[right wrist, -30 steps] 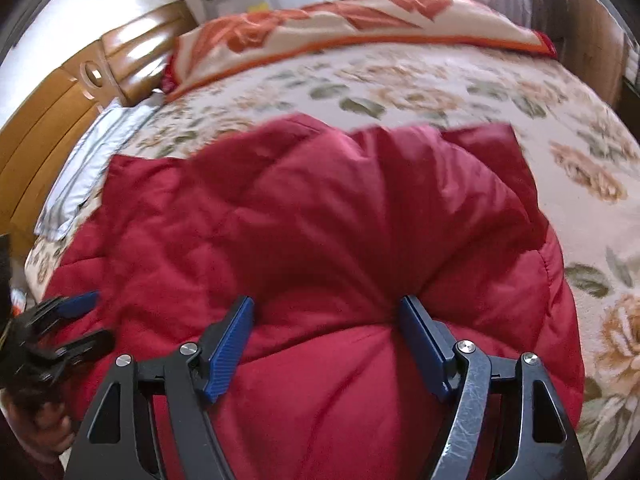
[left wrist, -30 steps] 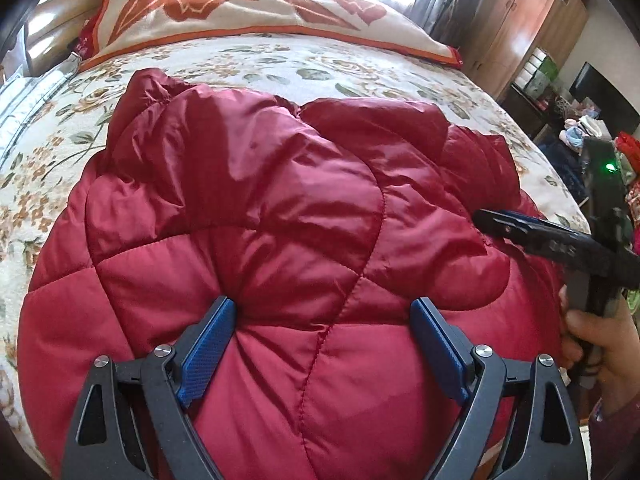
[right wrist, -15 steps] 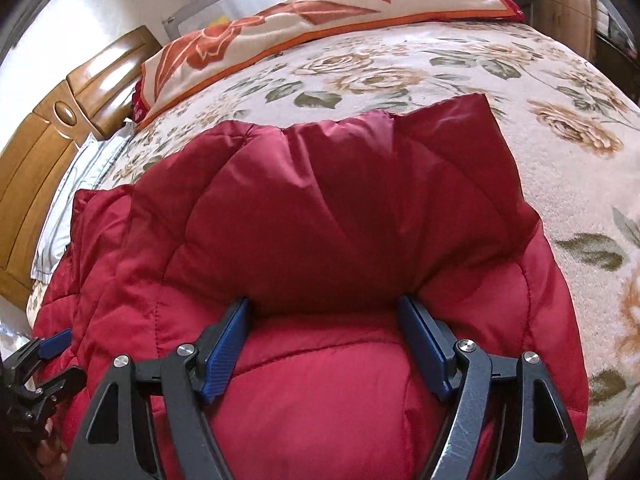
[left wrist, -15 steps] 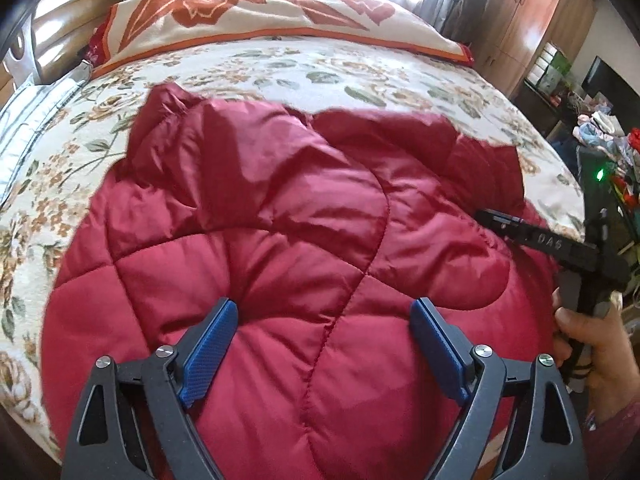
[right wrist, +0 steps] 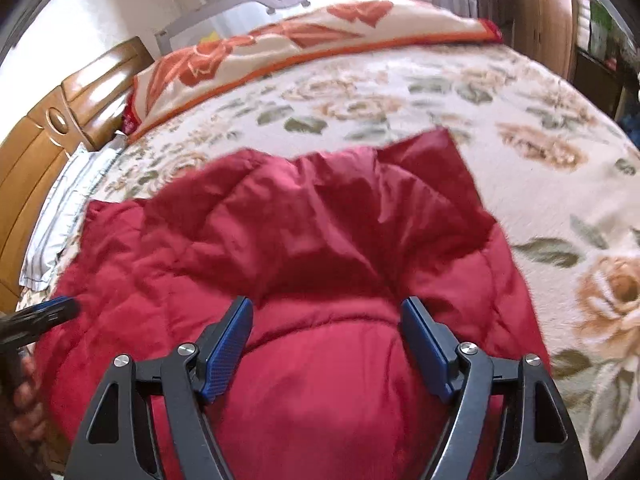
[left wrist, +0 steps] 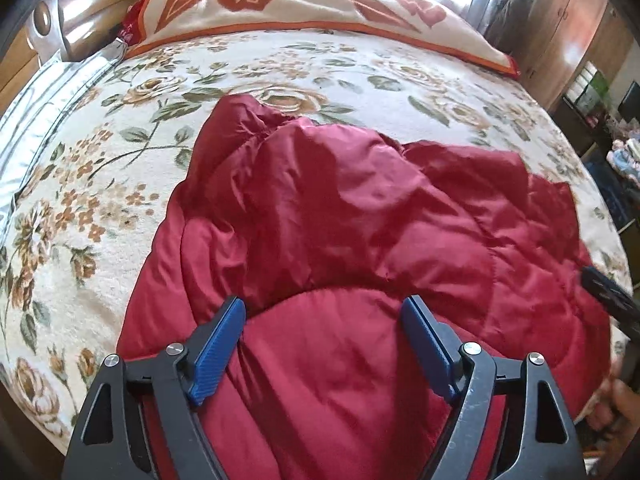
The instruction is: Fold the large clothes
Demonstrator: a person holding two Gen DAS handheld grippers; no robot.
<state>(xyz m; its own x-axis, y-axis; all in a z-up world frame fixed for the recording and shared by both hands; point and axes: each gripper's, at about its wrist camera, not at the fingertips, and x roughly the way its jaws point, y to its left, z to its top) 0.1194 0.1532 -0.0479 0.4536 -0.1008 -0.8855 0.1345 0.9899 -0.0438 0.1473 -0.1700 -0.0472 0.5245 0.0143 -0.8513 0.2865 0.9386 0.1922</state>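
Observation:
A red quilted jacket [left wrist: 340, 208] lies crumpled on the flowered bedspread [left wrist: 132, 184]. In the left wrist view my left gripper [left wrist: 324, 308] straddles a thick bulge of its near edge. Its jaws are closing, and the blue pads dent the padding held between them. The right wrist view shows the jacket [right wrist: 300, 232] again. There my right gripper [right wrist: 328, 306] grips another thick fold, the pads pressed into it. The right gripper's tip [left wrist: 608, 288] shows at the right edge of the left wrist view. The left gripper [right wrist: 44, 312] shows at the left edge of the right wrist view.
An orange-flowered blanket [left wrist: 280, 0] lies across the far end of the bed. A wooden headboard [right wrist: 36, 160] and a striped pillow [right wrist: 60, 224] are on the left. A wooden wardrobe [left wrist: 560, 32] and cluttered shelves stand on the right. A hand [left wrist: 616, 404] holds the right gripper.
Both grippers have drawn back and risen a little with the jacket's near edge. The jacket now bunches up and more bedspread shows beyond it. The left jaws have narrowed.

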